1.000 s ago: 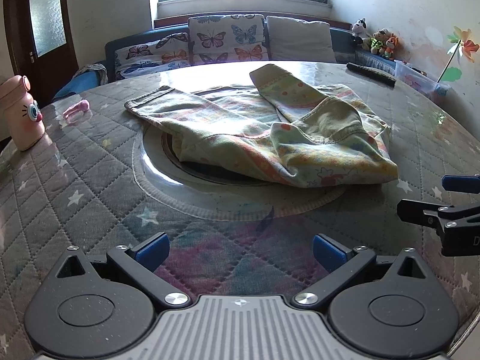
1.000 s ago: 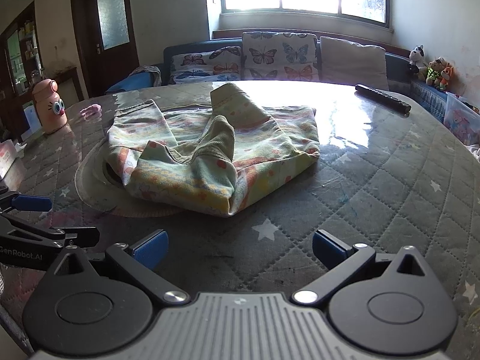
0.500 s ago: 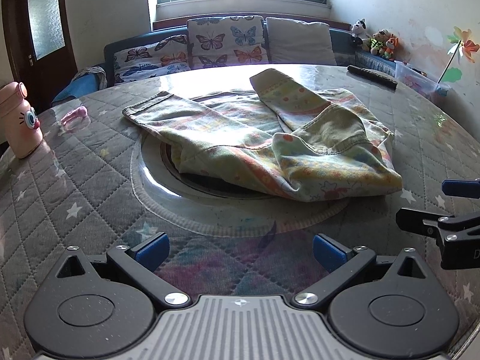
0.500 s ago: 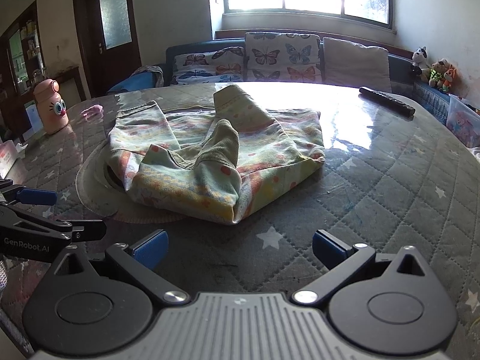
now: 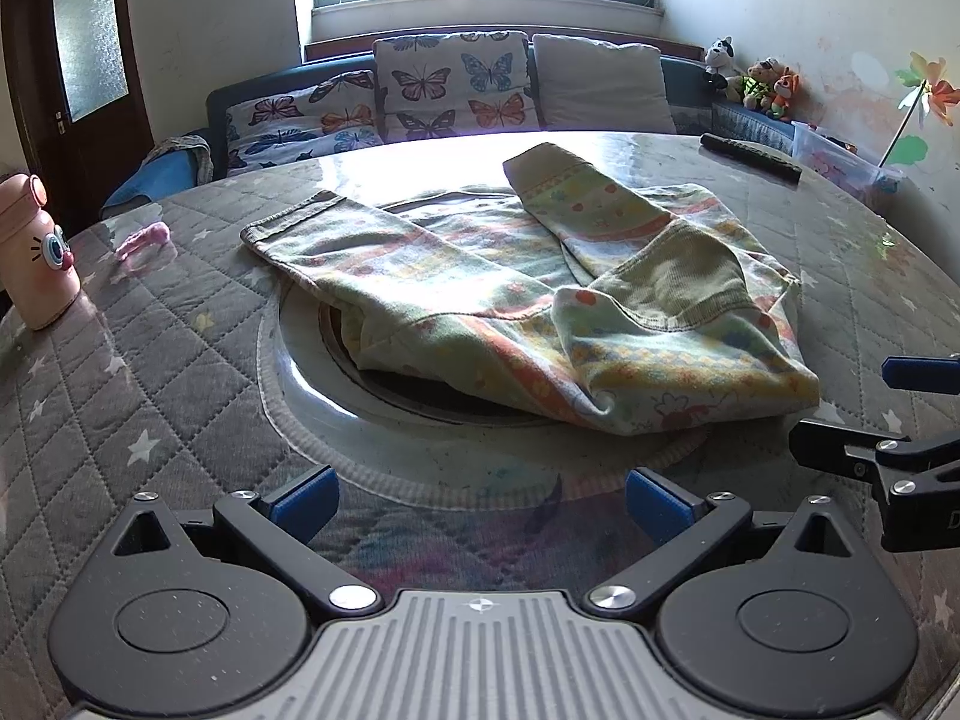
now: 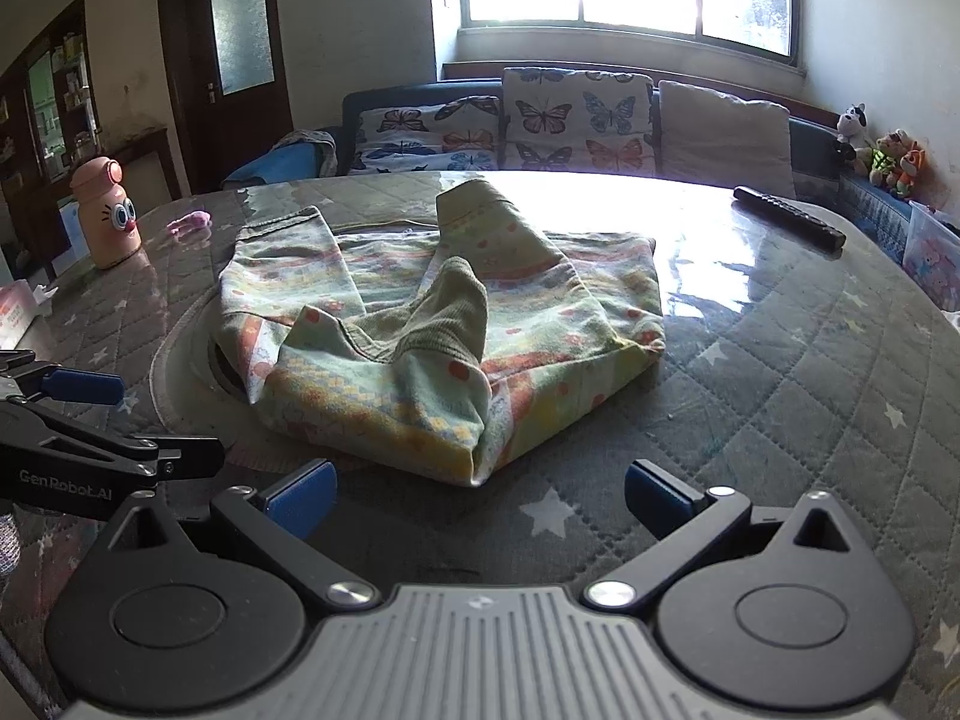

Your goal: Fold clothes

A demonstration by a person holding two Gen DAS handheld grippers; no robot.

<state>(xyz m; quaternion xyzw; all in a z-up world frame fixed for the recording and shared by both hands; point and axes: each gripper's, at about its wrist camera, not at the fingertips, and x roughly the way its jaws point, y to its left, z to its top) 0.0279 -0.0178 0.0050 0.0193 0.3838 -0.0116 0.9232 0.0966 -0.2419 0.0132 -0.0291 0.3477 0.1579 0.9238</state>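
Observation:
A pale green patterned top (image 5: 528,294) lies partly folded on the round quilted table (image 5: 120,372), both sleeves laid over its body. It also shows in the right wrist view (image 6: 444,330). My left gripper (image 5: 480,495) is open and empty, low over the table just short of the garment's near edge. My right gripper (image 6: 480,489) is open and empty, close to the garment's near folded corner. Each gripper shows at the edge of the other's view: the right gripper (image 5: 894,414), the left gripper (image 6: 102,420).
A pink cartoon-face bottle (image 5: 33,252) and a small pink object (image 5: 144,238) sit at the table's left. A black remote (image 5: 750,157) lies far right. A clear round centre plate (image 5: 312,384) sits under the garment. A sofa with butterfly cushions (image 5: 450,90) stands behind.
Both grippers have moved slightly forward toward the garment, which looks a little larger. The garment has not moved. Both stay open.

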